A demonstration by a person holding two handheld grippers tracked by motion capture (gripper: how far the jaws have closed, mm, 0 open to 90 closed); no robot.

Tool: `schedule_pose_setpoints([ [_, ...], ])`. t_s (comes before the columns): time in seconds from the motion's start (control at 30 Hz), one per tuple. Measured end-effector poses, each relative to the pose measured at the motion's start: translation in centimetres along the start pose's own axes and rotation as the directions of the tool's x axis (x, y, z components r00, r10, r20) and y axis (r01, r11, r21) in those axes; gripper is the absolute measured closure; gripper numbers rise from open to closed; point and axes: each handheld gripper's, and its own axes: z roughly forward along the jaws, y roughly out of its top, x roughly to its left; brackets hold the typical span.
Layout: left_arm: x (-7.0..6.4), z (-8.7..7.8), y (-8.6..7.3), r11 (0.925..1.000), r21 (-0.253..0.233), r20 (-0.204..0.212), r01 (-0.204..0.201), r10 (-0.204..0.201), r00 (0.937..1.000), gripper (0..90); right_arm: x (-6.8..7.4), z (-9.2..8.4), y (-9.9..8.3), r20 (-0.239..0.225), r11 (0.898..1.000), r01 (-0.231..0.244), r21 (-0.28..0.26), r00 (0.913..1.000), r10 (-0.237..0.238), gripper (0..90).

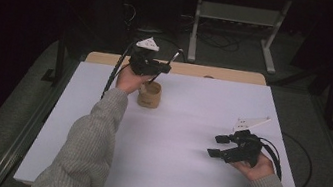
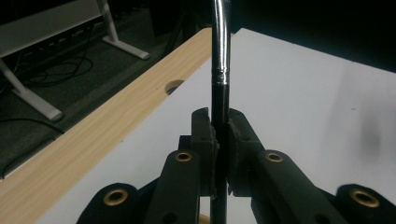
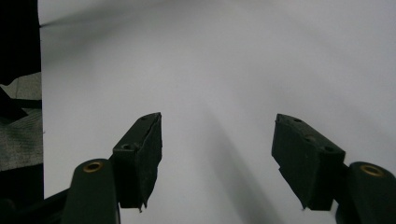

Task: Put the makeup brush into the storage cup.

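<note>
The brush [image 2: 220, 60] is a thin black rod with a silver ferrule, clamped between the jaws of the left gripper [image 2: 219, 135]. In the left gripper view the jaws are closed narrow on the black handle, pads pressing both sides, and the rod runs on past the jaw tips to the top edge. In the high view the brush [image 1: 168, 66] slants up and to the right from the left gripper [image 1: 146, 62], above the cup [image 1: 149, 95]. Its lower end appears to reach the cup's mouth; contact cannot be confirmed.

The cup is a short tan cylinder, upright on the white sheet [image 1: 172, 140], at the far left part of the sheet and just beside the left hand [image 1: 129, 78]. The grey sleeve of that arm runs back to the near edge.

The right gripper [image 1: 219, 146] is held by the right hand [image 1: 256, 166] at the near right part of the sheet, well apart from cup and brush. Its jaws stand wide with nothing between them; in the right gripper view the right gripper [image 3: 217, 154] frames only bare sheet.

The sheet covers a wooden table [image 1: 193, 70], whose light strip shows along the far edge. A round hole [image 2: 173, 86] sits in that strip.
</note>
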Motion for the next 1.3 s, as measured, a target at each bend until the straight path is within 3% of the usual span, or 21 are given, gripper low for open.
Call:
schedule_pose_setpoints([
  [0.1,0.5,0.3,-0.3,0.9999,0.0,-0.001,0.017,-0.017,0.9999,83.0,0.0,0.0,0.0,0.0,1.0,-0.002,-0.003,1.0,0.002,32.1],
  [0.3,1.9,0.7,-1.4,0.9997,0.025,0.0,0.003,-0.003,1.0,82.6,-0.1,0.1,0.0,0.001,1.0,-0.004,-0.001,1.0,0.004,32.0],
  [0.53,2.5,0.8,-1.9,0.9998,0.016,0.031,0.013,-0.014,0.9994,82.0,0.0,0.4,0.1,0.0,1.0,0.002,-0.001,1.0,-0.002,32.1],
  [0.8,2.6,0.8,-2.3,0.9958,0.091,0.036,0.011,-0.014,0.9993,82.5,0.0,0.3,0.1,0.002,1.0,-0.004,-0.001,1.0,0.004,32.0],
  [1.3,2.2,0.3,-2.1,0.9868,0.162,0.019,-0.009,0.006,0.9998,81.6,0.0,0.1,0.0,0.01,1.0,-0.003,-0.003,0.9999,0.003,31.9],
])
